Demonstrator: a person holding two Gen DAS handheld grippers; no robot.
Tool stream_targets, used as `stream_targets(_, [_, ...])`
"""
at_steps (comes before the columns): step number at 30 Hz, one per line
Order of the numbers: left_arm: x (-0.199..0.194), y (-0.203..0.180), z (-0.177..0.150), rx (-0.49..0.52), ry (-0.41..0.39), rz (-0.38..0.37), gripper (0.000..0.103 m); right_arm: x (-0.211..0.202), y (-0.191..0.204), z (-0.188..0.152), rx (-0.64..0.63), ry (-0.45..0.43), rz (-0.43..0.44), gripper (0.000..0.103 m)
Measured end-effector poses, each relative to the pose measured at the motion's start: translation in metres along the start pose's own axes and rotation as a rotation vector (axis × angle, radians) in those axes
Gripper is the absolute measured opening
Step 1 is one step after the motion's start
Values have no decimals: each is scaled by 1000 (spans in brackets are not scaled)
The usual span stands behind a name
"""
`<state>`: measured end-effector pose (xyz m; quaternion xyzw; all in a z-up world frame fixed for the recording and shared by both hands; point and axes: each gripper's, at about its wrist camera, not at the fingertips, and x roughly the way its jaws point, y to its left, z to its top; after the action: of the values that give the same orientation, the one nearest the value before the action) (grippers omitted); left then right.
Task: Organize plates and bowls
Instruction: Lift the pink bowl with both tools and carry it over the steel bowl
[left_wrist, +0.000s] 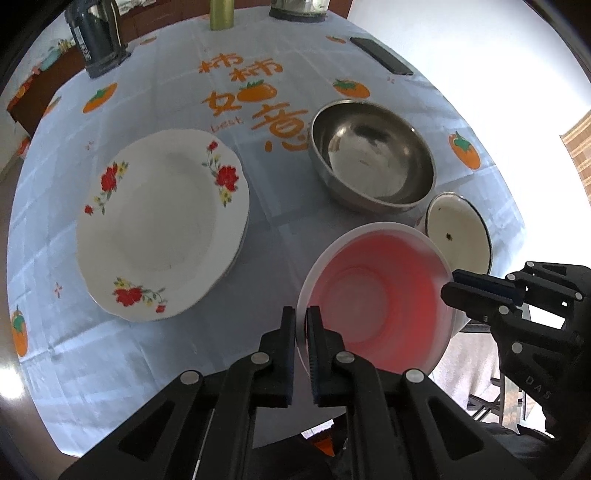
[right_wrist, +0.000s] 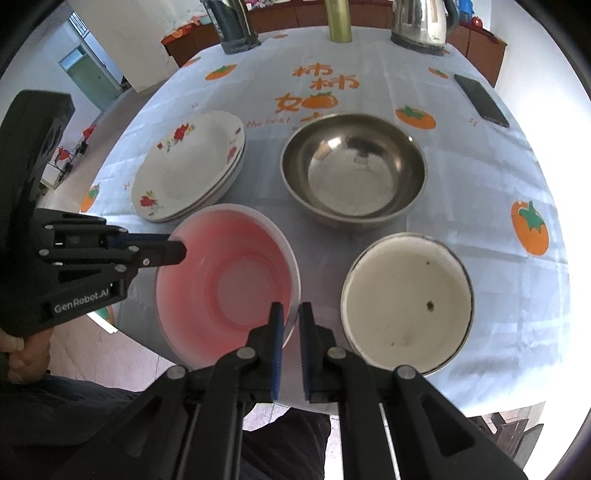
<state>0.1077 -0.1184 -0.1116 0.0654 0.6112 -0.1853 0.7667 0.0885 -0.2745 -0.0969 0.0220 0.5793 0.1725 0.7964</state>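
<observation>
Pink bowl (right_wrist: 225, 280): at the near edge of the desk (right_wrist: 461, 177), tilted and partly overhanging it, just in front of the stacked floral plates (right_wrist: 188, 166).
Left gripper (left_wrist: 301, 314): fingers closed down on the bowl's left rim, wall pinched between the pads.
Right gripper (right_wrist: 291, 310): fingers clamped on the opposite rim the same way.
Risk: thin plastic rim may flex and slip out of one pinch if the hands pull unevenly, dropping the bowl off the edge.
Risk: swinging it right could knock the white enamel bowl (right_wrist: 406, 299); forward, the steel bowl (right_wrist: 352, 166).
</observation>
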Motion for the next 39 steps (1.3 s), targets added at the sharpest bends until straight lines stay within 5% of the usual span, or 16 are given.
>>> stream_targets(39, [-46,-17,56,20,-112,0,7,-44,-21,46,9,-141,-33,6])
